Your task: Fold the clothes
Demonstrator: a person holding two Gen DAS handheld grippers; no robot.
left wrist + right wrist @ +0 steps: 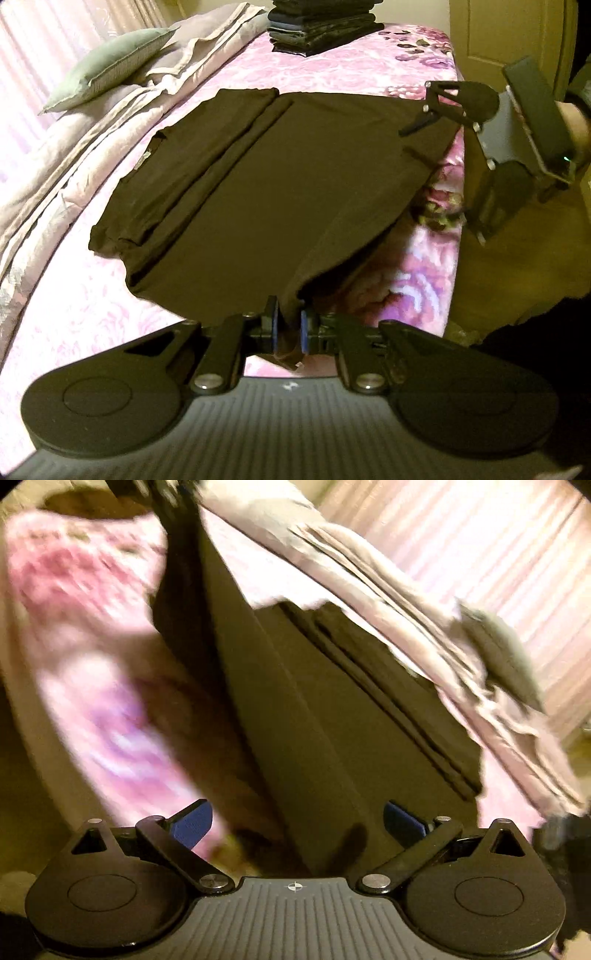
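A dark brown shirt [277,184] lies spread on the pink floral bed [74,314], its far side folded in along the length. My left gripper [289,325] is shut on the shirt's near corner, and cloth bunches between the blue pads [274,325]. That edge is lifted off the mattress. My right gripper [424,107] hovers at the shirt's far right corner by the bed edge. In the blurred right wrist view the right gripper [297,819] stands open just above the shirt [332,720], nothing between its blue pads [194,825].
A stack of folded dark clothes [321,29] sits at the far end of the bed. A green pillow [110,62] and a beige quilt [74,147] lie along the left side. A door [509,37] and floor are beyond the right bed edge.
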